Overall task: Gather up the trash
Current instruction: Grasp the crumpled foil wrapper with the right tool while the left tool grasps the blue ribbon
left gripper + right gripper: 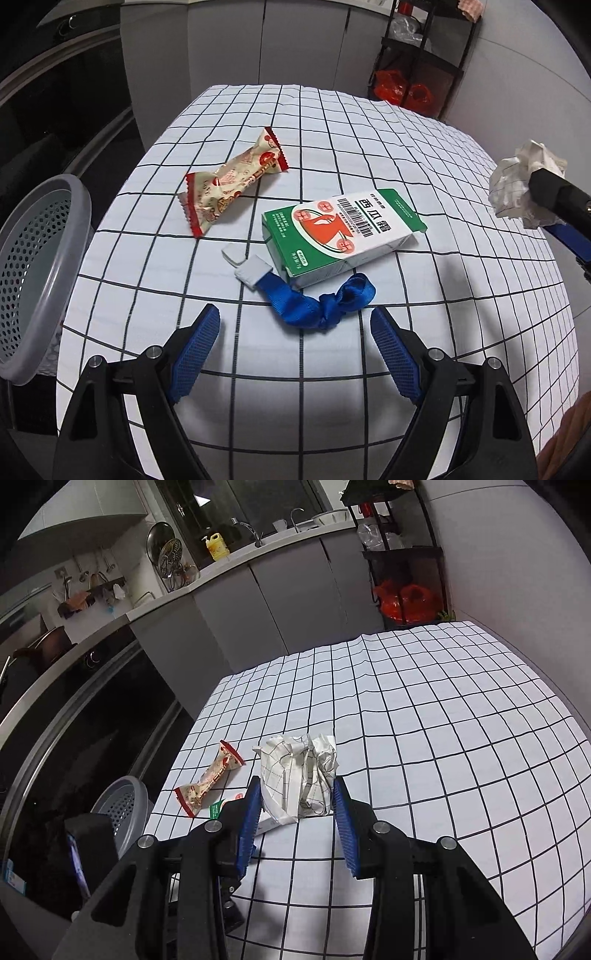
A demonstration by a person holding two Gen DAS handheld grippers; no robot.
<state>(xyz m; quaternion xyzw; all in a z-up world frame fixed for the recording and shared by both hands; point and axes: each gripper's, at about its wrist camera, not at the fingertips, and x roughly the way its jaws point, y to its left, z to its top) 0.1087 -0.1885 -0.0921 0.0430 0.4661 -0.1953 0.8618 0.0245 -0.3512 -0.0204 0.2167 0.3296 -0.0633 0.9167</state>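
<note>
Left wrist view: the left gripper (295, 323) hangs released, jaws wide, above the grid-patterned white tablecloth (369, 122). Just beyond lie a knotted blue fabric ribbon (317, 302), a green-and-white cardboard box (341, 234) and, farther left, a crinkled red-and-cream snack wrapper (232, 181). A grey perforated plastic bin (37, 273) stands at the left table edge.

Right wrist view: the right gripper (297, 805) grasps a crumpled white paper ball (299, 775), held over the table.
</note>
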